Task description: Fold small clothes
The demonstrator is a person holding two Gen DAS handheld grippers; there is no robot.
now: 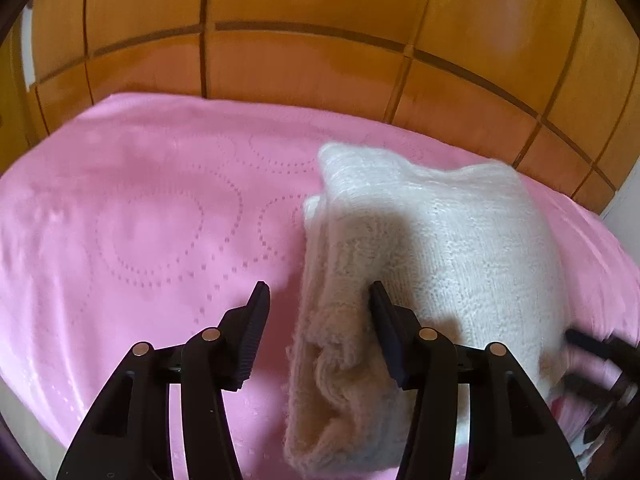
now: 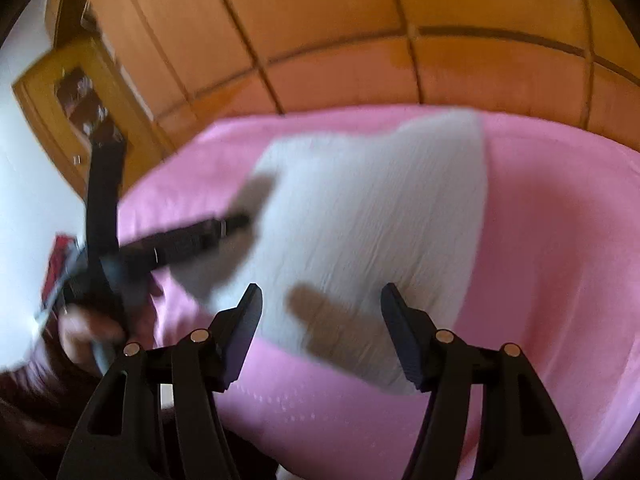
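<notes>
A cream knitted garment (image 1: 460,240) lies folded in a thick bundle on a pink blanket (image 1: 140,220). My left gripper (image 1: 319,292) is open over the bundle's left edge. That edge runs between its fingers, and the pads stand apart from the knit. In the right wrist view the garment (image 2: 380,208) looks blurred. My right gripper (image 2: 322,292) hovers open over its near corner with nothing pinched. The right gripper's dark fingers (image 1: 588,344) show blurred at the far right of the left wrist view.
The pink blanket (image 2: 560,260) covers a bed. Wooden wardrobe panels (image 1: 300,60) rise just behind it. A person's hand (image 2: 88,332) and the blurred left tool are at the left of the right wrist view, before a white wall (image 2: 24,160).
</notes>
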